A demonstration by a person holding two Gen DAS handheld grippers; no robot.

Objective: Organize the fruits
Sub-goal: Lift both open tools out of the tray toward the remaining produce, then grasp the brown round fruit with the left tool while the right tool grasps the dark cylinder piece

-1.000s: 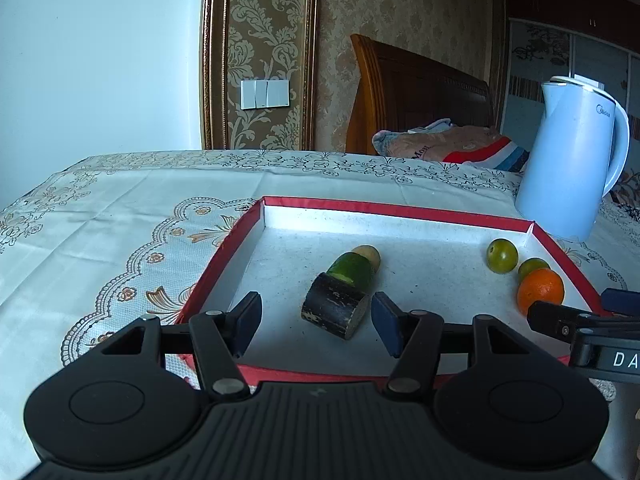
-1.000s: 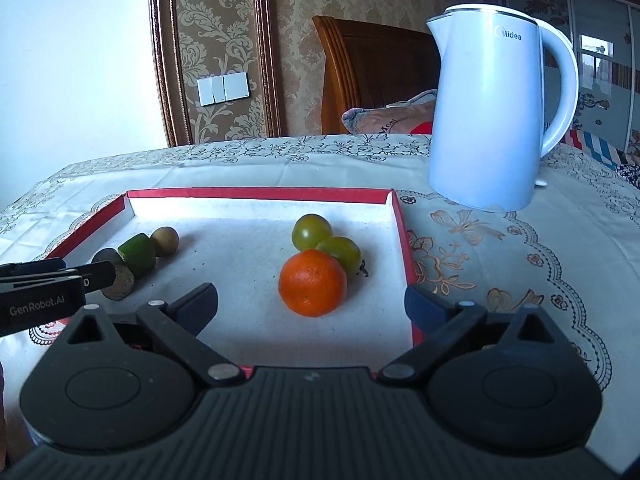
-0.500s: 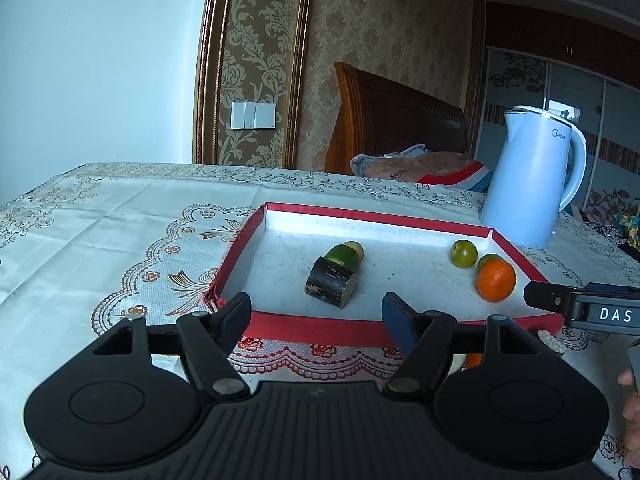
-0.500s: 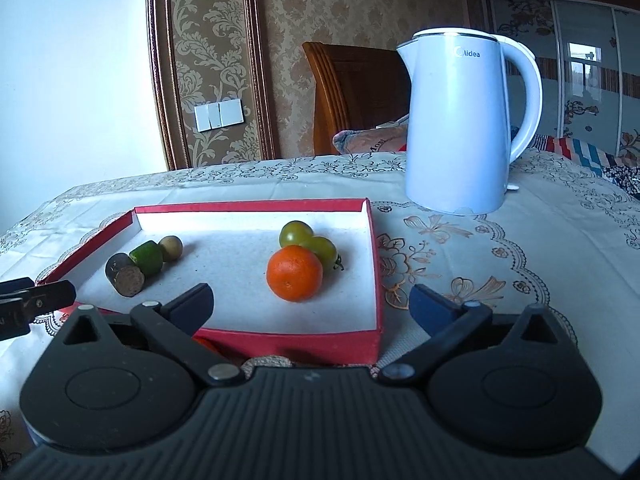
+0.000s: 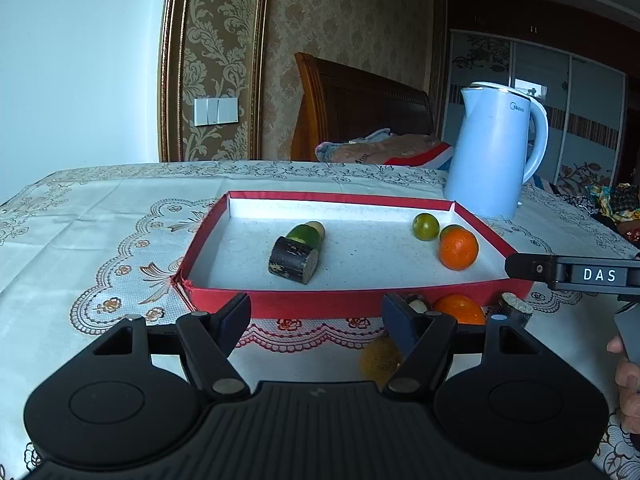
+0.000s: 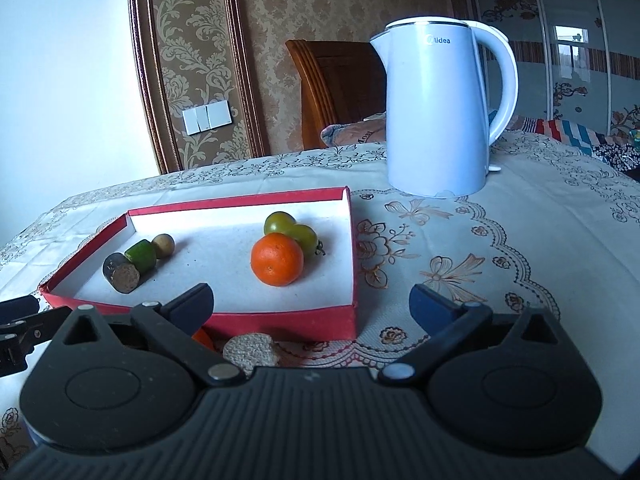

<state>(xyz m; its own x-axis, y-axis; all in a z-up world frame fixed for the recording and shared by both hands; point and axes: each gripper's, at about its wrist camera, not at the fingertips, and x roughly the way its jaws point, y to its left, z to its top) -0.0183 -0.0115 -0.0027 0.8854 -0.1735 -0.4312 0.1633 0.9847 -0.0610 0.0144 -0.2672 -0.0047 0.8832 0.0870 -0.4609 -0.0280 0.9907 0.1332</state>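
A red tray [image 5: 320,302] with a white floor holds a dark cane piece [image 5: 292,260], a green piece [image 5: 306,234] and a small brown ball [image 5: 318,226] on its left. An orange [image 5: 458,248] and two green tomatoes [image 5: 426,226] lie on its right. In front of the tray, an orange [image 5: 460,308], a cane stub [image 5: 516,308] and a yellowish fruit [image 5: 378,360] lie on the cloth. My left gripper [image 5: 316,308] hangs open and empty before the tray's front wall. My right gripper [image 6: 312,298] is open and empty at the tray's [image 6: 280,322] right front corner, above a cane stub [image 6: 248,350].
A pale blue kettle [image 6: 436,112] stands on the lace tablecloth [image 6: 480,248] behind the tray's right end. A wooden headboard [image 5: 360,108] and bedding lie beyond the table. A person's hand [image 5: 624,372] shows at the right edge of the left wrist view.
Both grippers have drawn back from over the tray. Its front wall and the loose fruits in front of it have come into view. The left jaws have widened a little.
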